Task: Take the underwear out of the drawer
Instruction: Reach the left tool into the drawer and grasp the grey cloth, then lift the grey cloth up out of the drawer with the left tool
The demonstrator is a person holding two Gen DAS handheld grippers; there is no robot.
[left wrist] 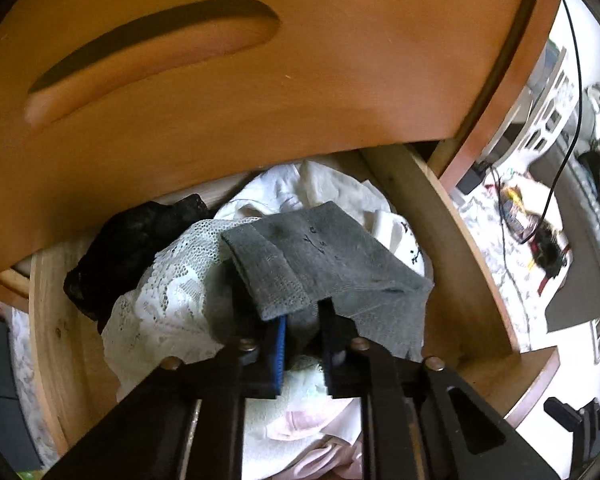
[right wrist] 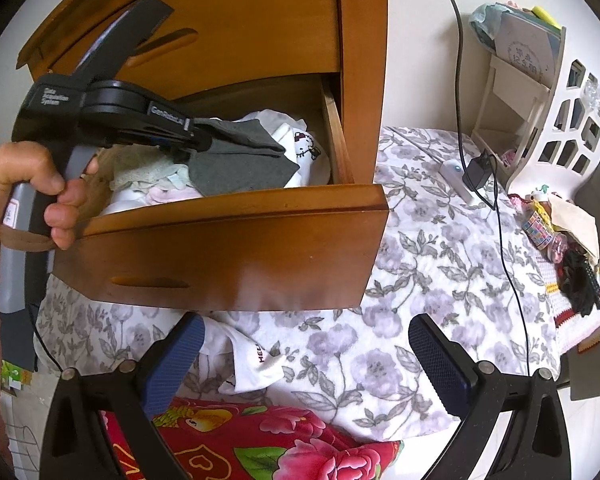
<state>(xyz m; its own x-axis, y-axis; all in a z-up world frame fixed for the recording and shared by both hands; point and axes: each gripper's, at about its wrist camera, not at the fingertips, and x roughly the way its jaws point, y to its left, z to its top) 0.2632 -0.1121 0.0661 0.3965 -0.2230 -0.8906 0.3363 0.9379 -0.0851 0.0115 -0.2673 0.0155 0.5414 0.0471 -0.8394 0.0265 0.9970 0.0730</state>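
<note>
A wooden drawer (right wrist: 236,248) stands pulled out, full of garments. My left gripper (left wrist: 302,328) is shut on a grey piece of underwear (left wrist: 320,264), which hangs folded over its fingertips just above the pile. The right wrist view shows that left gripper (right wrist: 198,142), held by a hand (right wrist: 24,188), over the drawer with the grey underwear (right wrist: 240,160) draping from it. Beneath lie a white lace garment (left wrist: 164,304), a black lace garment (left wrist: 128,248) and white cloth with a cartoon print (right wrist: 304,150). My right gripper (right wrist: 304,350) is open, low in front of the drawer, holding nothing.
The cabinet stands on a floral-print cloth (right wrist: 420,264). A white sock (right wrist: 256,360) and a red flowered cloth (right wrist: 260,440) lie below the drawer front. To the right are a black cable (right wrist: 500,240), a charger (right wrist: 478,172), a white shelf rack (right wrist: 548,128) and small clutter (right wrist: 560,240).
</note>
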